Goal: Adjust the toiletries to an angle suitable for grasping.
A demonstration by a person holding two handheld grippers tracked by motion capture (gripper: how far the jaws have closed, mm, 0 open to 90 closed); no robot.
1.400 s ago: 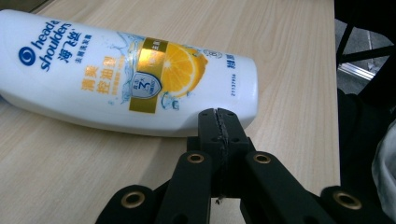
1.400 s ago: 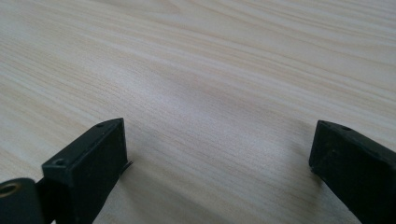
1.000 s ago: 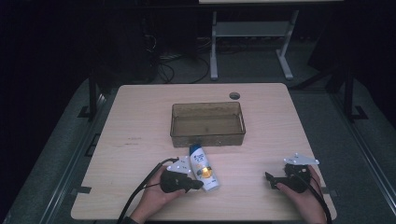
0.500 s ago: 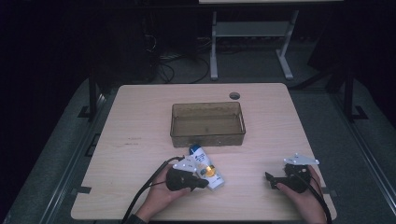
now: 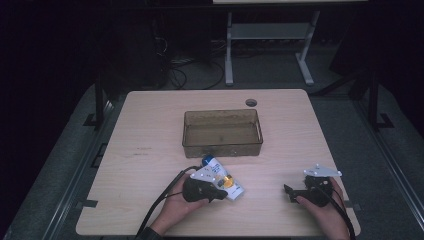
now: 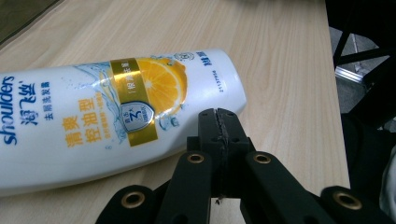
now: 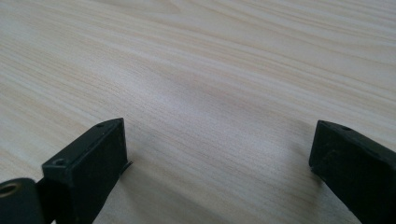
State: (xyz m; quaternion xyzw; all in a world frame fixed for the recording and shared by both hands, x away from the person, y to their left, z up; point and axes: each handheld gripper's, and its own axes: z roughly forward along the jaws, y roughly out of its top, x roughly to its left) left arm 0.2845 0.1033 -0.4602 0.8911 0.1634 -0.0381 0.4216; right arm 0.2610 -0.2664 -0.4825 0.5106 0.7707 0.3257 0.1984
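Observation:
A white shampoo bottle [image 5: 232, 186] with a blue cap and an orange-slice label lies on its side on the wooden table [image 5: 150, 150], just in front of a clear brownish bin [image 5: 222, 145]. My left gripper [image 5: 222, 195] rests over the bottle's lower half. In the left gripper view its jaws [image 6: 219, 122] are pressed together with nothing between them, right beside the bottle [image 6: 116, 112] near its base. My right gripper [image 5: 289, 191] lies on the table at the front right. Its jaws [image 7: 219, 144] stand wide apart over bare wood.
The bin looks empty and sits mid-table. A round cable hole [image 5: 251, 102] is behind it on the right. The table's right edge [image 6: 336, 93] runs close past the bottle's base in the left gripper view. A metal frame stands on the dark floor beyond the table.
My left hand and gripper have moved right, over the bottle. The bottle has turned, its base swinging to the right. The right gripper has stayed still.

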